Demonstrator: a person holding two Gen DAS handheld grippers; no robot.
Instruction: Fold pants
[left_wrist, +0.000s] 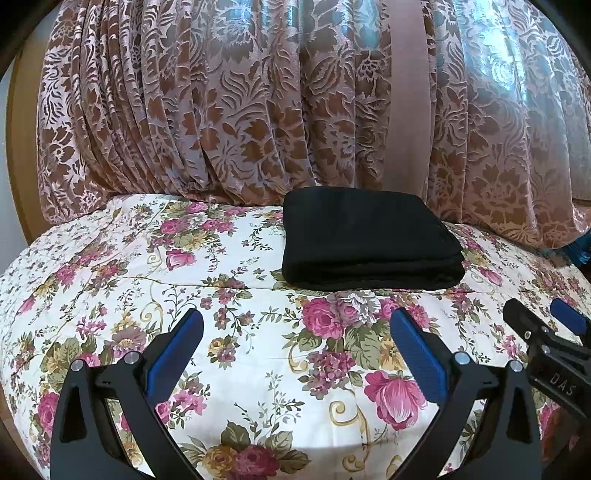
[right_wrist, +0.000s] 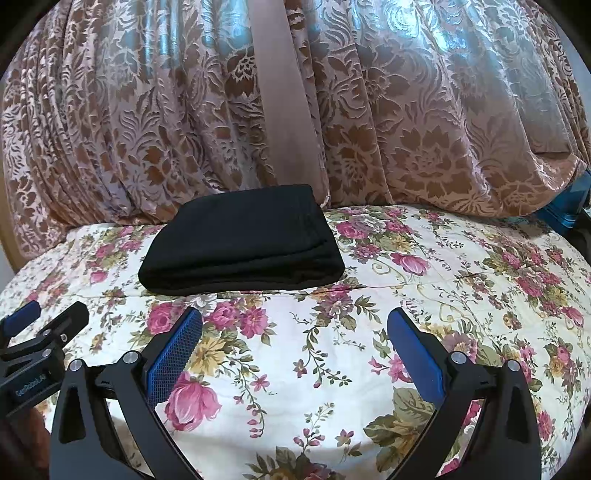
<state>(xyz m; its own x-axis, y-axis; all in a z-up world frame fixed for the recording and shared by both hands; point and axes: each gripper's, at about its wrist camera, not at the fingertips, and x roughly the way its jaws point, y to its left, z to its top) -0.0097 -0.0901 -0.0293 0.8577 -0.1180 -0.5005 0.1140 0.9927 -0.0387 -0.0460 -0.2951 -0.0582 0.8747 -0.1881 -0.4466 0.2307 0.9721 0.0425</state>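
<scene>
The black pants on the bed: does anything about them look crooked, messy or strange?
Nothing stands out. The pants lie folded in a neat stack on the flowered bedspread, edges roughly even. Both grippers are open and apart from them.

bare floral bedspread (left_wrist: 258, 332) lies open in front of the folded pants (left_wrist: 369, 243); curtain (left_wrist: 258, 110) blocks passage directly behind them.
</scene>
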